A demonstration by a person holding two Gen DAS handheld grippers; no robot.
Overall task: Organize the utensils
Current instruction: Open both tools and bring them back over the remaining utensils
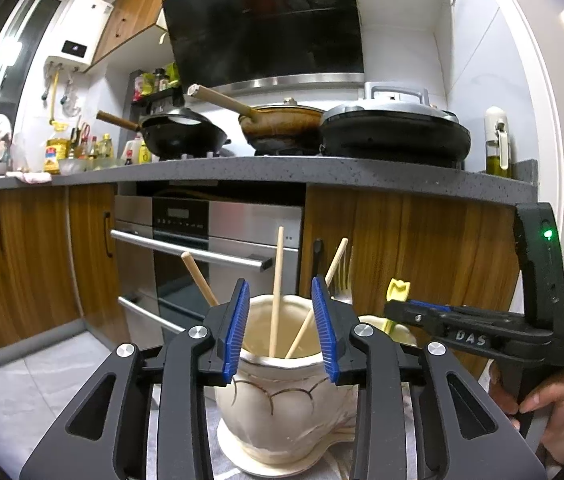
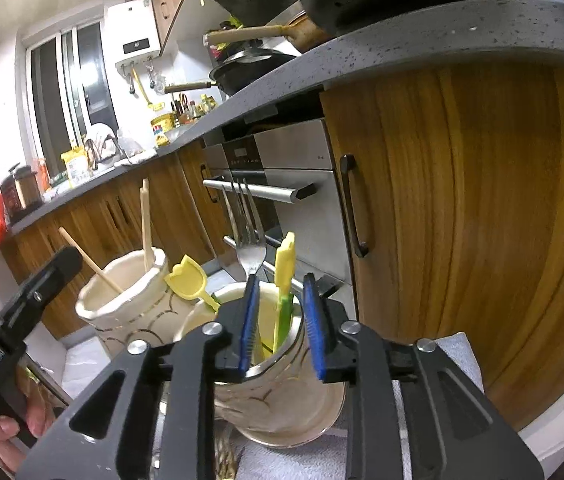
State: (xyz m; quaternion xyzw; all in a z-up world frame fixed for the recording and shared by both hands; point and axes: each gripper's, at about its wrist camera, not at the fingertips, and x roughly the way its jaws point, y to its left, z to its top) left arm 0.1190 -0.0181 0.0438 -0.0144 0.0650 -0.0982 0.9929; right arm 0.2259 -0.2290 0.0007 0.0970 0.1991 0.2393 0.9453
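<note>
the left gripper (image 1: pixel 285 328) is hovering wide open over the chopstick jar (image 1: pixel 282 392); the right gripper (image 2: pixel 279 324) is gaping empty over the second jar (image 2: pixel 282 392) holding the fork (image 2: pixel 250 248); each claw should be lifting straight clear, not snagging handles

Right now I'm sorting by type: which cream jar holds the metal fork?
The jar at the right gripper; it holds the fork and yellow utensils. The other jar holds only chopsticks.

A home kitchen: 2 woks (image 1: pixel 185 136) on a hob, range hood (image 1: pixel 265 20), built-in oven (image 1: pixel 209 248), wooden cabinets (image 2: pixel 462 220).
</note>
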